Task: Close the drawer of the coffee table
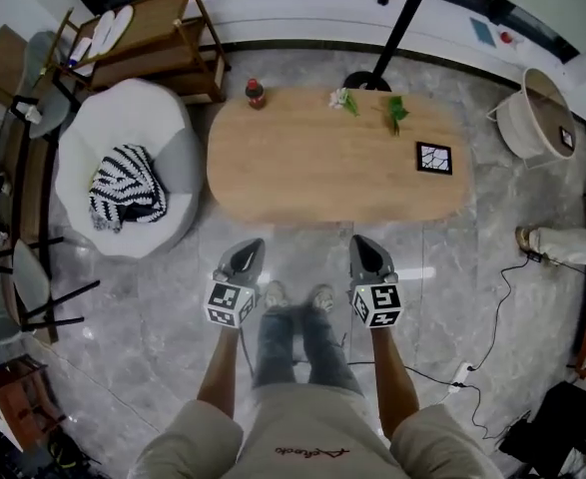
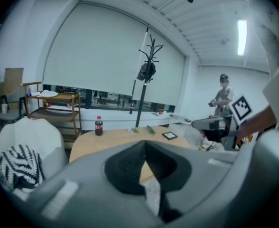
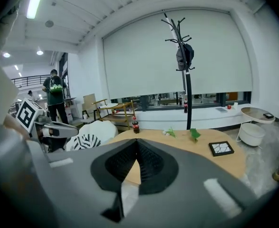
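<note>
- Pale wood marks the target: the coffee table's oval worktop (image 1: 337, 158) lies straight ahead of us, its long axis running left to right across the head view.
- The drawer shows in no view. The near edge looks flush from above, so we judge the drawer either pushed in already or hidden under the top.
- Our left hand-held gripper (image 1: 243, 257) is pressed together and empty, and it faces the table near its left end.
- Our right hand-held gripper (image 1: 369, 255) is likewise pressed together on nothing, and it faces the near edge closer to the middle.
- Both hang short of that edge, apart from it and about equally far. We judge the right one better placed for a central drawer front. Any push would run away from us, across the short axis.
</note>
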`<state>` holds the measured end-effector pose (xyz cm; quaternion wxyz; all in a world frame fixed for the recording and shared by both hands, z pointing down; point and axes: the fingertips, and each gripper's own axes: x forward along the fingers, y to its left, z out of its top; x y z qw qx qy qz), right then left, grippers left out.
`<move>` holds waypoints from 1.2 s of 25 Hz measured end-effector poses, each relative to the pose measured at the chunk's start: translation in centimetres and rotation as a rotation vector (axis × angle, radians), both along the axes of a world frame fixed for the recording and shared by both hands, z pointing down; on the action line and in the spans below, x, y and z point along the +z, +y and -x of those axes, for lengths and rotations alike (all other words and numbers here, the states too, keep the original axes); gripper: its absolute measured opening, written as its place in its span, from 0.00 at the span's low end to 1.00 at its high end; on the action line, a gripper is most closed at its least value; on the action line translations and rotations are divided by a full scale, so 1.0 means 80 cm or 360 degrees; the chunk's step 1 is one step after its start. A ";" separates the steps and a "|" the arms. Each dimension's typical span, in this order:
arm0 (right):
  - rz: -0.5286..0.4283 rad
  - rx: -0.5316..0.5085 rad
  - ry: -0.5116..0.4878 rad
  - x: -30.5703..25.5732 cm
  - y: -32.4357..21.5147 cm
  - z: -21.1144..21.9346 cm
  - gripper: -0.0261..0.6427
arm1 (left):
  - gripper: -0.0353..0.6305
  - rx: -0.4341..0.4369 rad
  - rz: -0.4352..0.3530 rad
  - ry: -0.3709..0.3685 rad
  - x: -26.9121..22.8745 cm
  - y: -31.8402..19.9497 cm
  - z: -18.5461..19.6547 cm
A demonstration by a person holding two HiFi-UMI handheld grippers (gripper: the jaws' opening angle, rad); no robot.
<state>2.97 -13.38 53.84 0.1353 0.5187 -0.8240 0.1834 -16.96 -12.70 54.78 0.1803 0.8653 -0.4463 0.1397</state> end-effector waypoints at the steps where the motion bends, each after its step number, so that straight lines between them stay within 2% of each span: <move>1: -0.0015 0.0010 -0.0002 -0.016 0.001 -0.005 0.05 | 0.05 -0.0002 -0.0014 0.0005 -0.016 0.001 -0.001; 9: -0.0149 0.0033 0.0005 -0.139 -0.002 -0.035 0.05 | 0.05 -0.0022 -0.0166 0.0052 -0.150 -0.016 -0.002; 15: -0.0215 0.0012 0.0011 -0.203 0.012 -0.044 0.05 | 0.05 -0.0023 -0.0246 0.0043 -0.223 -0.013 -0.005; 30: -0.0347 0.0025 -0.0004 -0.290 0.001 -0.053 0.05 | 0.05 -0.0108 -0.0454 0.0010 -0.337 -0.032 0.029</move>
